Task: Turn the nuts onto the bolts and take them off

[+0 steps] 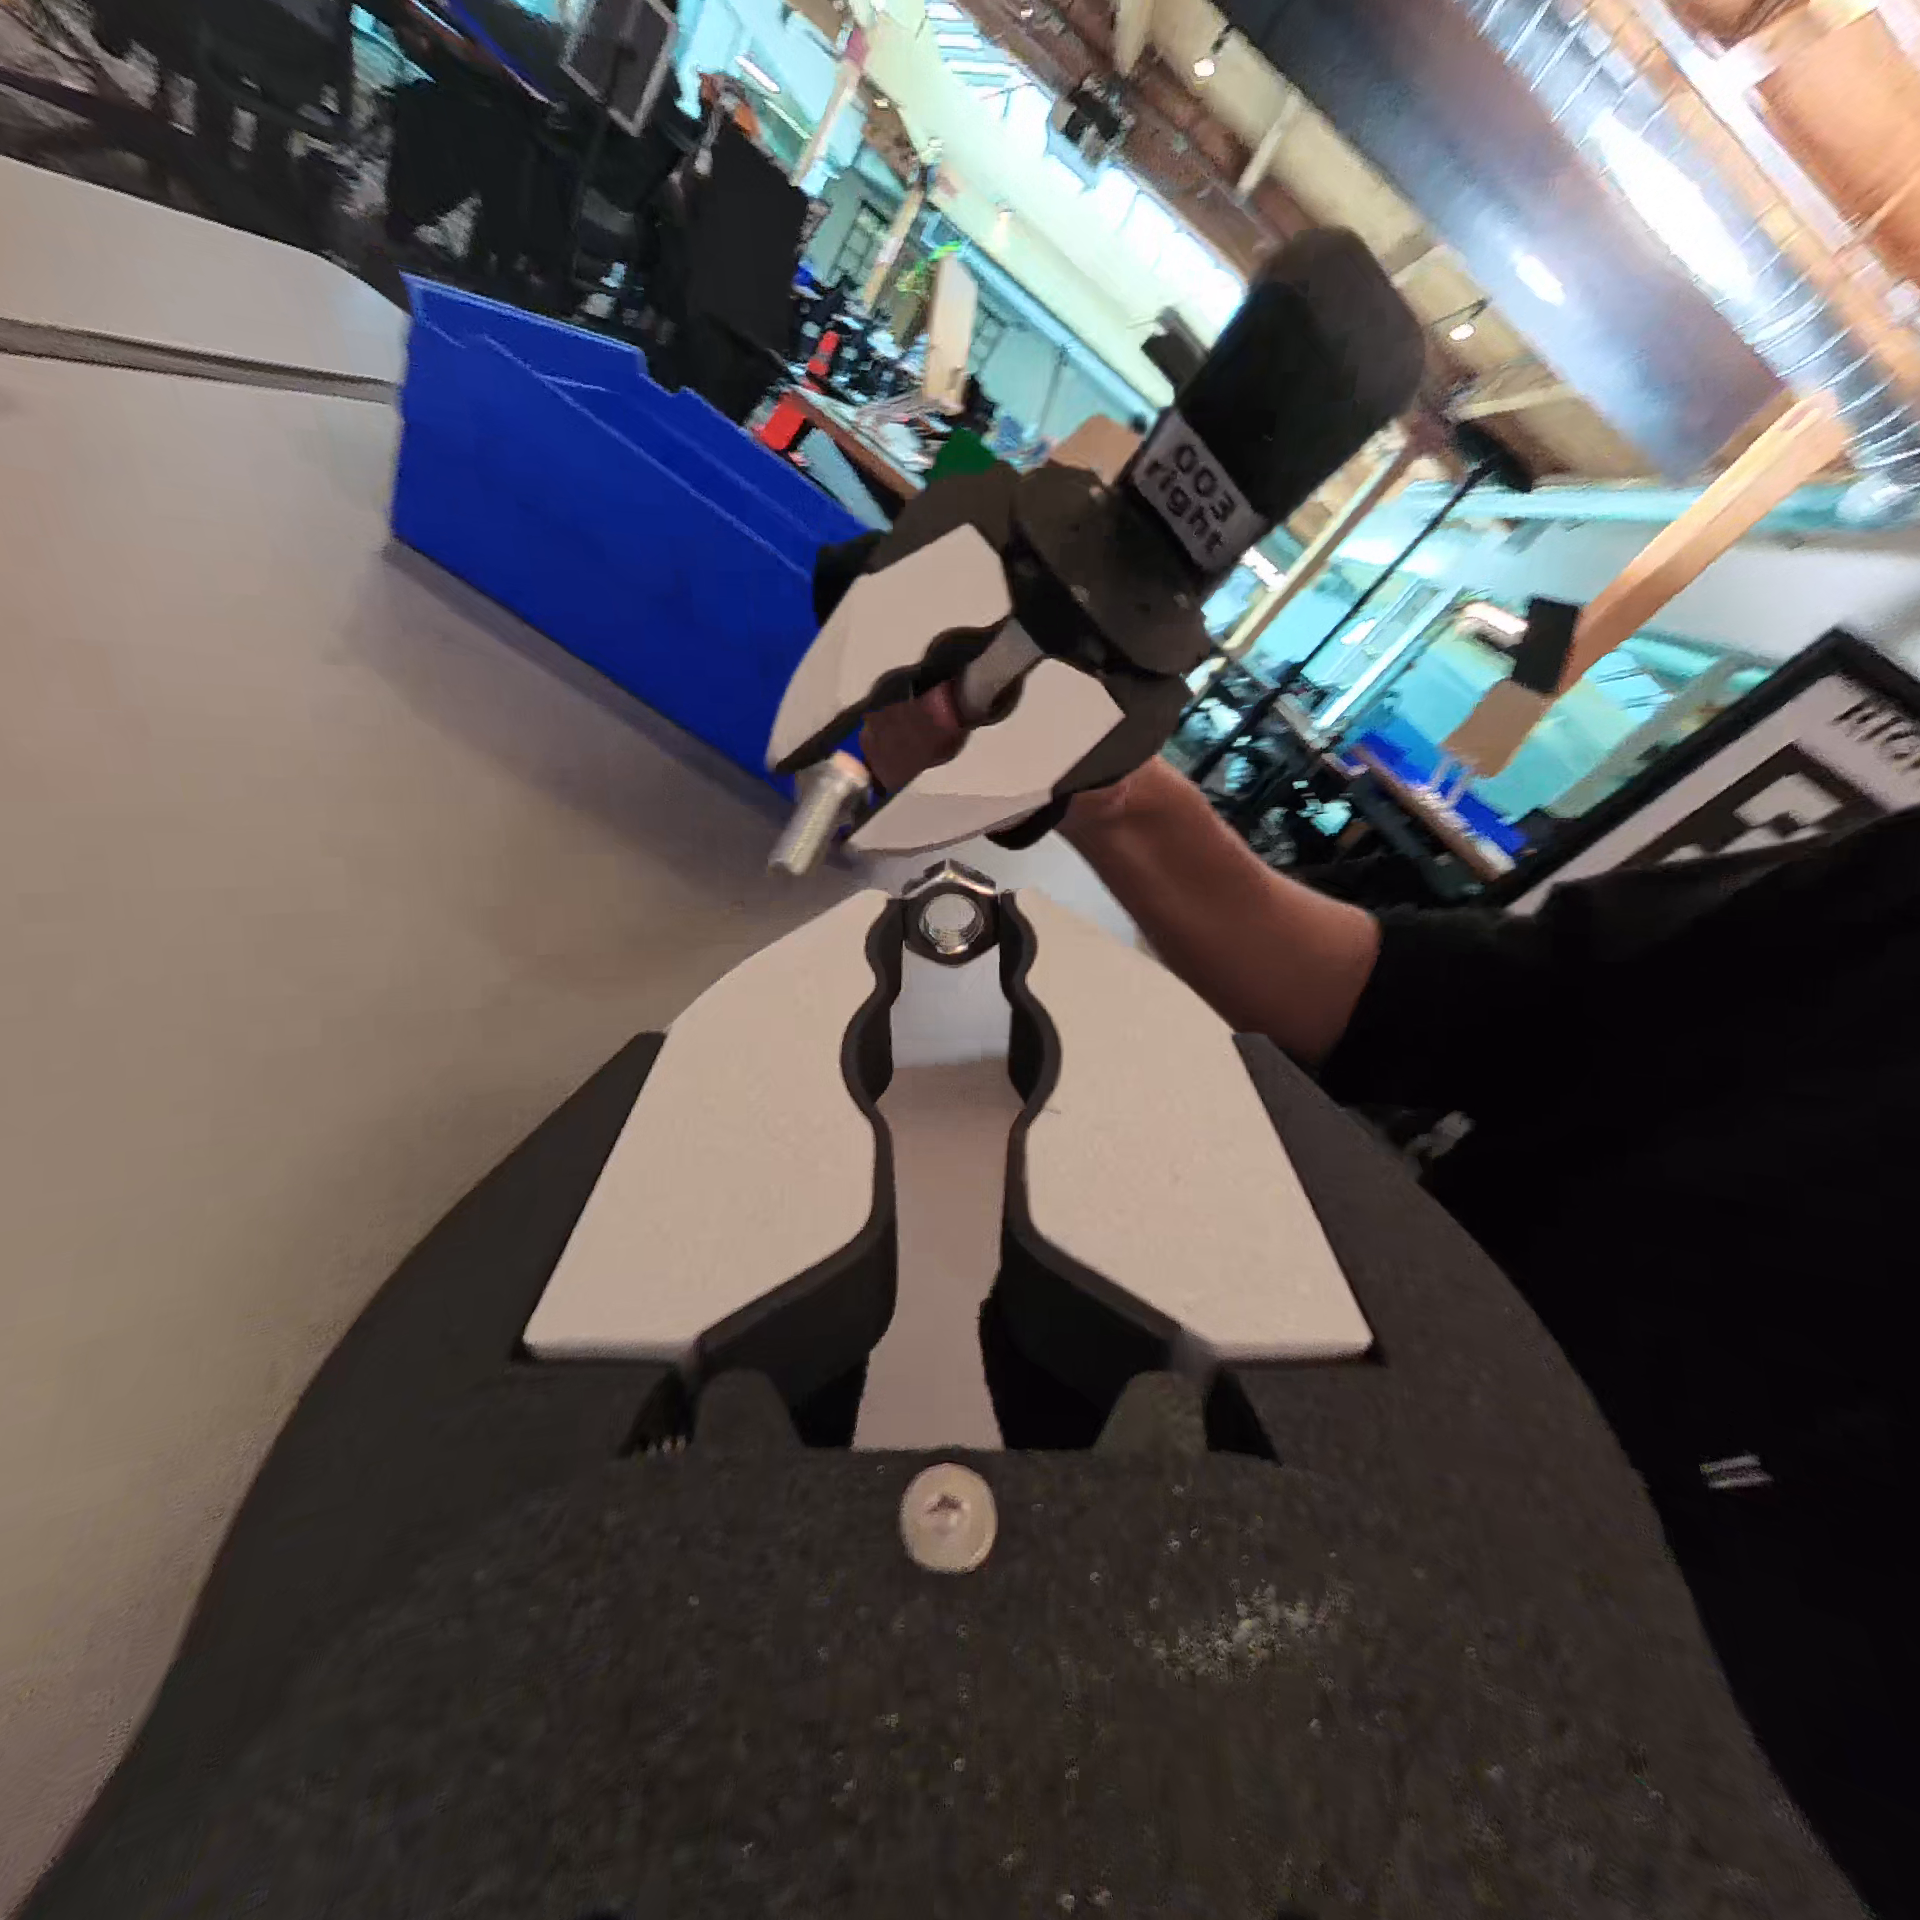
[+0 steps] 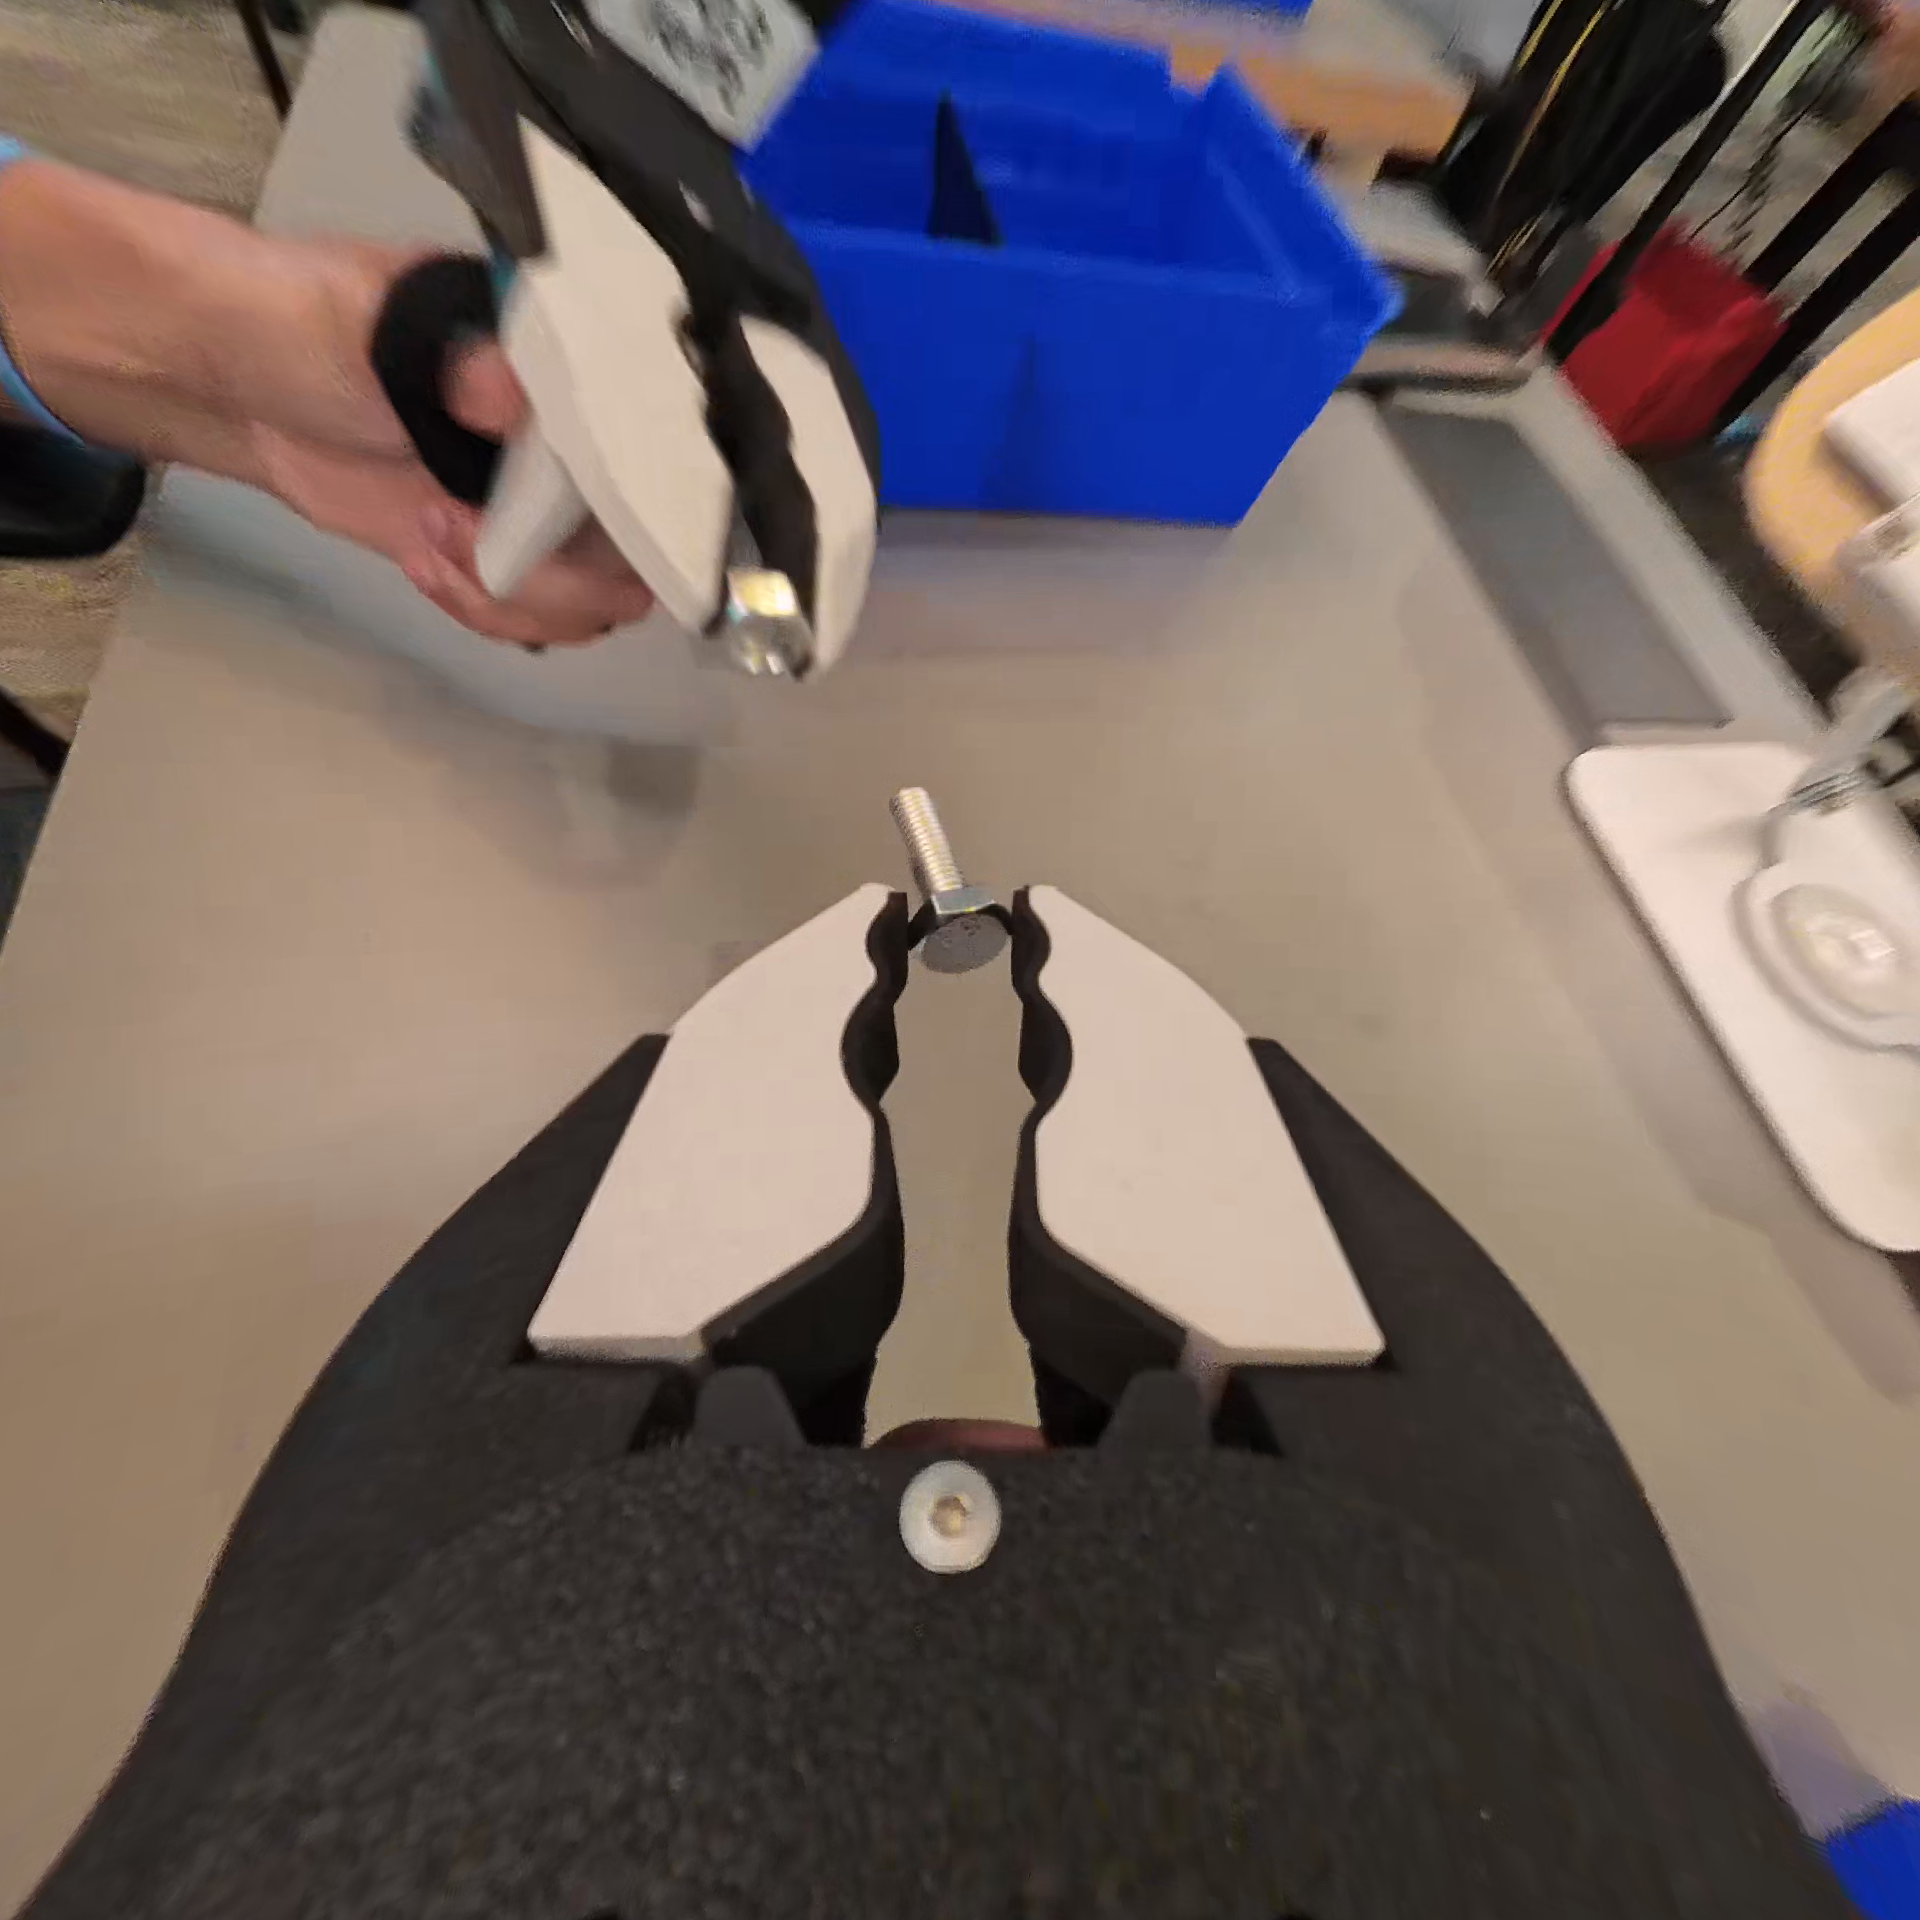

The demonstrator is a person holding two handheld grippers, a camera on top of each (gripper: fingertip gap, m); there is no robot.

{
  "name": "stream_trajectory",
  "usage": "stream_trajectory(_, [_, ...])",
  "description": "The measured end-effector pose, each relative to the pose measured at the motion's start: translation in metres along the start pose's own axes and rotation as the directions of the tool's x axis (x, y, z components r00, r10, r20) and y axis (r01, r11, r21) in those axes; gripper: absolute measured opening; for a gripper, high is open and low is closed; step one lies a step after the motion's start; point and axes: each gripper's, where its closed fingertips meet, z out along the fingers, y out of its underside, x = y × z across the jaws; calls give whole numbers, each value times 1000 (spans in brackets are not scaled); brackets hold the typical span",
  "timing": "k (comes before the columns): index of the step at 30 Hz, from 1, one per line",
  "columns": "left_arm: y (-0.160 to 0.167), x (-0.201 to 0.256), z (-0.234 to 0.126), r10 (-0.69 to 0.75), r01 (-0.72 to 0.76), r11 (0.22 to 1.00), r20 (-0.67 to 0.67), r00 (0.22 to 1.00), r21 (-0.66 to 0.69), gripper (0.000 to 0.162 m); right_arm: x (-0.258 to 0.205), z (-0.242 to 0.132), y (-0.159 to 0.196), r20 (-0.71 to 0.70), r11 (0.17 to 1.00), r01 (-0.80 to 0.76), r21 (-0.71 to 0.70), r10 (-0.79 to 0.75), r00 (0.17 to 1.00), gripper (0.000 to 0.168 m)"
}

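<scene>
My left gripper (image 1: 945,914) is shut on a silver hex nut (image 1: 943,923), held at the fingertips with its hole facing the camera. My right gripper (image 2: 961,914) is shut on the head of a silver bolt (image 2: 940,883), whose threaded shaft points forward and up. In the right wrist view the left gripper (image 2: 764,623) hangs above and left of the bolt tip, with the nut (image 2: 764,621) between its tips, a gap apart from the bolt. In the left wrist view the right gripper (image 1: 842,805) sits just beyond the nut, with the bolt (image 1: 816,826) sticking out left.
A blue divided bin (image 2: 1049,343) stands at the back of the grey table (image 2: 312,987); it also shows in the left wrist view (image 1: 592,520). A white tray (image 2: 1704,956) with clear items lies at the right. A person's hands and dark sleeve (image 1: 1610,1039) hold the grippers. There is about 6 cm between the tips of the two grippers.
</scene>
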Motion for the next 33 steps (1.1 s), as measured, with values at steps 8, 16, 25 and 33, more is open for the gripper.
stream_trajectory(8, [-10,6,19,-193,202,979,-220,956,19,16,-11,-31,-27,-204,973,196,119,-169,964,19])
stream_trajectory(16, [-12,0,15,-329,351,936,-304,894,20,16,-13,-22,-29,-268,955,281,98,-246,931,19])
stream_trajectory(25, [-7,-6,17,-402,429,903,-316,859,18,16,-12,-13,-25,-291,951,301,75,-268,919,19])
stream_trajectory(33, [-6,-5,20,-367,396,918,-306,878,34,16,-11,-12,-20,-178,983,101,153,-73,981,19])
